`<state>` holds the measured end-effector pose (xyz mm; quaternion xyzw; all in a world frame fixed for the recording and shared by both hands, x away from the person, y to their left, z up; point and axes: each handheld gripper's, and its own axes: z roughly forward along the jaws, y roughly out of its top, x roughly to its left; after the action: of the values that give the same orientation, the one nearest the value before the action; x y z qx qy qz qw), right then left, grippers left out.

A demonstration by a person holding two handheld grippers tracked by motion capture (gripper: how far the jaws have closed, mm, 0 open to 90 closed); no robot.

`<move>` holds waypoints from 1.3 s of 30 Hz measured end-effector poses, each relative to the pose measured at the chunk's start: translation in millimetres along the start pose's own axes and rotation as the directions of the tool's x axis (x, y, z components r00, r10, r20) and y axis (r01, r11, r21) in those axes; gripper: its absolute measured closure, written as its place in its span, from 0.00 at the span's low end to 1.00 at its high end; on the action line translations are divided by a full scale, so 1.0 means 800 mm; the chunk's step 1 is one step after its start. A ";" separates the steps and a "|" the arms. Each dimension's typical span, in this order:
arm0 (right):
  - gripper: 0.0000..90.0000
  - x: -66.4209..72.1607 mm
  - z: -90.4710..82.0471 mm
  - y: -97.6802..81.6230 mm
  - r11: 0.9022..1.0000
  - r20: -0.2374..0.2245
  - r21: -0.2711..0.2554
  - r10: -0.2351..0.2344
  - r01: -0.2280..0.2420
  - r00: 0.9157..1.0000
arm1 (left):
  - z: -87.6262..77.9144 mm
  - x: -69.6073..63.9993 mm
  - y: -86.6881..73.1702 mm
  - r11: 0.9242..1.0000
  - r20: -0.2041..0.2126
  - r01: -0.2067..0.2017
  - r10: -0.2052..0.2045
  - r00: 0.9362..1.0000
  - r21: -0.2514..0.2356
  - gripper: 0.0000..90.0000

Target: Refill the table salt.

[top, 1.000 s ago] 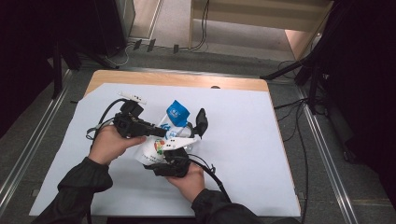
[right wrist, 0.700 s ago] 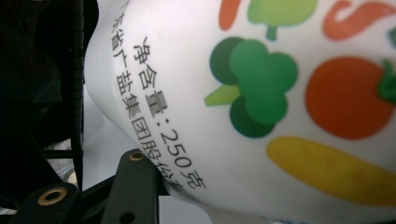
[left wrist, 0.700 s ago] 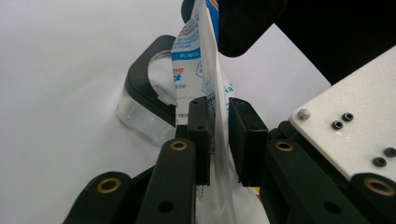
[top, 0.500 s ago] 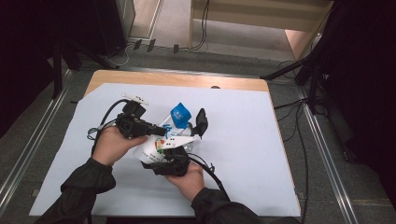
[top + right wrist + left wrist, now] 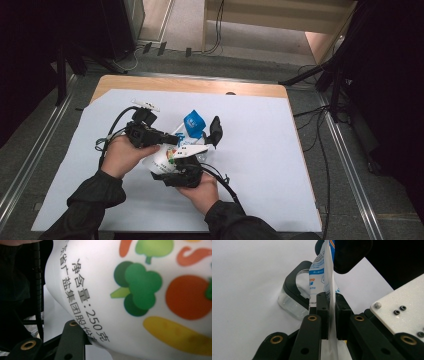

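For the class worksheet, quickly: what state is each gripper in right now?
Left gripper: closed on the edge of the white pouch.
Right gripper: against the pouch; open or closed cannot be told.

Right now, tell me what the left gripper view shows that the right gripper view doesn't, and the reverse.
Left gripper view alone: its jaws shut on the flat edge of a pouch with blue print, and a clear jar with a black rim lying on the white table behind.

Right gripper view alone: the pouch's bulging white face close up, with printed vegetables and the text "250".

Both: the same pouch, black jaws, and some white table.
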<state>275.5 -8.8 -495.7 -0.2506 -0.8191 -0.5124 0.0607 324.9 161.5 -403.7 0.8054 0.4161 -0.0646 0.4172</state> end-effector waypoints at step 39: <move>0.68 -0.005 0.002 0.002 0.997 -0.073 -0.024 0.069 -0.071 0.995 | -0.003 -0.002 -0.006 1.000 -0.020 0.013 -0.014 1.000 -0.021 0.91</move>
<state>279.9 -7.9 -496.4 -0.2612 -0.8002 -0.5296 0.1050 320.2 163.8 -404.4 0.7988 0.4263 -0.0552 0.4208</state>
